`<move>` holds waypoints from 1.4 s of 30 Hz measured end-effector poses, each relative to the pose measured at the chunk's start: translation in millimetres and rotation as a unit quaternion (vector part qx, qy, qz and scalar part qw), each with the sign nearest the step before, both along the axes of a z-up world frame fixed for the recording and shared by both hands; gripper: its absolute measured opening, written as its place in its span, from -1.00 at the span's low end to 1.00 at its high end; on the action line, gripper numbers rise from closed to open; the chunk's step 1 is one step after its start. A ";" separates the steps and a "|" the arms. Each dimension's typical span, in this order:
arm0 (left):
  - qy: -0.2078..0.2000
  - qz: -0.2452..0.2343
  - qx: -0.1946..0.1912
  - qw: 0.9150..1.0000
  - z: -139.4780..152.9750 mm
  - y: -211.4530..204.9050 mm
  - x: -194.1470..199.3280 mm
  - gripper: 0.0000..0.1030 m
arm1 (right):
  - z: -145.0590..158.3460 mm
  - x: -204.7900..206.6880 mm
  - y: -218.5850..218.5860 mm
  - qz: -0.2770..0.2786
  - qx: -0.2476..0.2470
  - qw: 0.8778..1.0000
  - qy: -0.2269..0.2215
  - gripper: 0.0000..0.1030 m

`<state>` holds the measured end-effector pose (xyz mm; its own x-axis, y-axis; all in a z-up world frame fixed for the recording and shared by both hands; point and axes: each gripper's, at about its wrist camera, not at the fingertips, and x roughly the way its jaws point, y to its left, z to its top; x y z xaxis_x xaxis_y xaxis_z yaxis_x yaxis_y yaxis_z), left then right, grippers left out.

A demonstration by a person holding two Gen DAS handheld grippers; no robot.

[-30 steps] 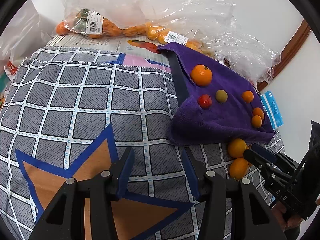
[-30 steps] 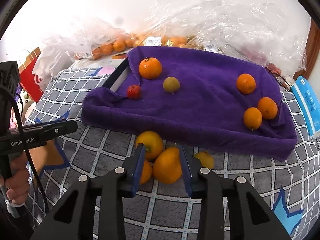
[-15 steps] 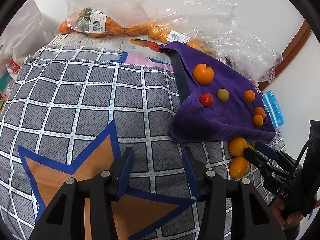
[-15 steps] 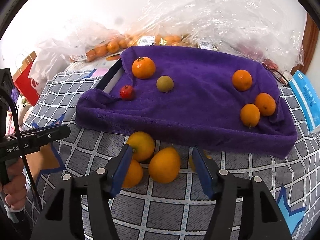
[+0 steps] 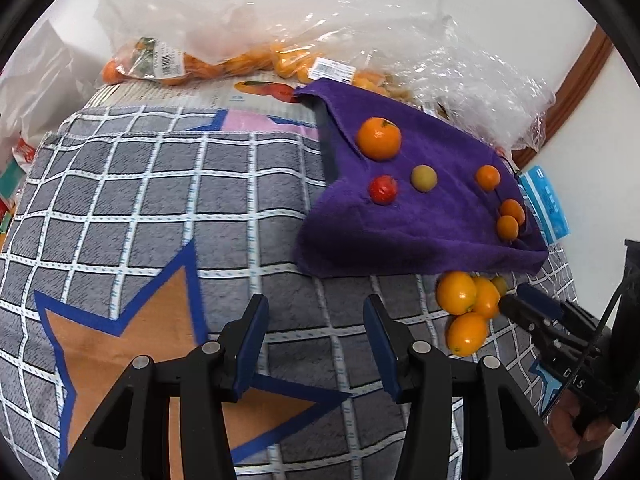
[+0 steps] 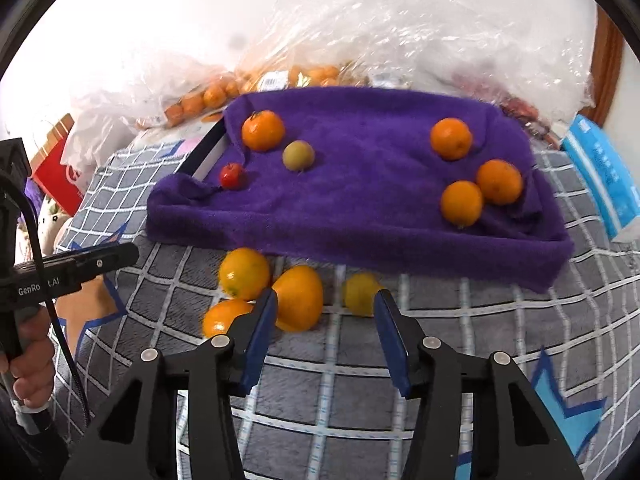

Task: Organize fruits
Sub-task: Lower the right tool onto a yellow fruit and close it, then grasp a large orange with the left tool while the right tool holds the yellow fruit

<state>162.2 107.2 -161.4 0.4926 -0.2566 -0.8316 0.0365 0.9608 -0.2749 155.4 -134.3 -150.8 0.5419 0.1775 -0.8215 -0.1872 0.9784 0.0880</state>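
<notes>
A purple towel [image 6: 360, 208] [image 5: 420, 232] holds several oranges [image 6: 263, 130], a small green fruit [image 6: 298, 155] and a small red fruit [image 6: 232, 175]. In front of it, on the grey checked cloth [image 6: 328, 408], lie several yellow-orange fruits: one large [image 6: 299, 298], one round [image 6: 244, 273], one near the left finger [image 6: 224, 318], and a small yellow one [image 6: 360, 293]. My right gripper [image 6: 325, 328] is open and empty just behind them. My left gripper [image 5: 314, 338] is open and empty over the cloth, left of the towel.
Clear plastic bags of oranges [image 5: 192, 64] [image 6: 208, 96] lie along the back by the wall. A blue packet [image 6: 600, 176] lies right of the towel. A red box [image 6: 60, 168] stands at the left edge. The cloth has a brown star pattern [image 5: 152, 344].
My right gripper opened and let go of the large yellow-orange fruit, then drew back a little. My left gripper drifted slightly; its jaws stayed open.
</notes>
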 end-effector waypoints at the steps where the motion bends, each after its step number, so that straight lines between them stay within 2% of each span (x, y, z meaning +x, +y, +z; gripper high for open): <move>1: 0.001 -0.002 0.003 1.000 0.0 -4.3 0.3 -0.09 | 0.8 0.5 -4.3 -0.004 0.004 1.000 -0.003 -0.03; 6: 0.004 -0.010 0.012 1.000 0.5 -20.7 2.0 -0.09 | -10.1 10.7 -16.9 -0.016 0.007 1.000 0.015 -0.39; 13: 0.010 -0.015 0.025 1.000 0.7 -36.5 7.2 -0.09 | -25.4 20.9 -11.3 0.010 0.016 1.000 0.023 -0.39; 15: 0.013 -0.018 0.027 0.999 0.7 -41.2 9.5 -0.09 | -30.2 23.2 -5.5 0.017 -0.003 1.000 0.023 -0.40; 17: 0.014 -0.023 0.022 0.999 0.8 -45.7 11.0 -0.09 | -31.0 21.3 -2.4 0.026 -0.019 0.999 0.014 -0.55; 25: 0.017 -0.054 0.011 0.998 1.6 -77.3 19.8 -0.12 | -21.9 10.9 -41.7 -0.010 -0.008 1.000 0.000 -0.55; 31: 0.022 -0.079 -0.014 0.997 2.1 -98.2 24.5 -0.12 | -14.9 5.6 -70.5 -0.036 -0.013 0.999 -0.005 -0.54; 42: 0.041 -0.116 -0.006 0.992 -7.5 -139.4 29.0 -0.13 | -15.0 -3.8 -88.5 -0.049 -0.004 0.999 0.000 -0.54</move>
